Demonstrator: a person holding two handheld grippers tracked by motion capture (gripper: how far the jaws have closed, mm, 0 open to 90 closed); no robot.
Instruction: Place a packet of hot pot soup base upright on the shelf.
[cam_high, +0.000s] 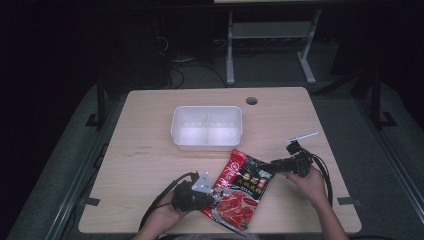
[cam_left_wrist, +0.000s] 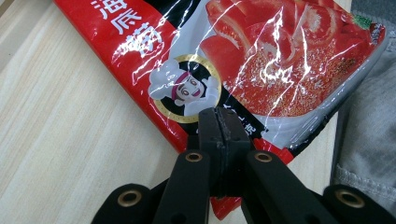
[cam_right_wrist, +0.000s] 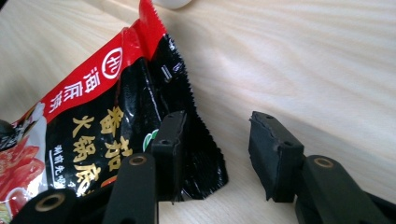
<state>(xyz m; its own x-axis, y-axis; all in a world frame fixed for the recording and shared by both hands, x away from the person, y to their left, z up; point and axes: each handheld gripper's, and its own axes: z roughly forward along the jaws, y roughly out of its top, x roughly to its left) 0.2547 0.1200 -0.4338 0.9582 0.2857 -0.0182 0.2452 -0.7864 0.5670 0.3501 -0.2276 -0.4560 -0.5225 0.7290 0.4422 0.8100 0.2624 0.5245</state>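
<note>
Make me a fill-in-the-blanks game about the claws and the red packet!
1. The left claw is ____ on the red packet.
2. The right claw is ____, with one jaw over the packet's corner.
3. The white tub has ____ compartments.
4. The packet lies on the ____.

Missing words: shut; open; two; table

I lose the glossy red-and-black foil seasoning pouch (cam_left_wrist: 261, 60) past my left gripper view's top edge; its smaller print (cam_high: 248, 182) is unreadable from above.
</note>
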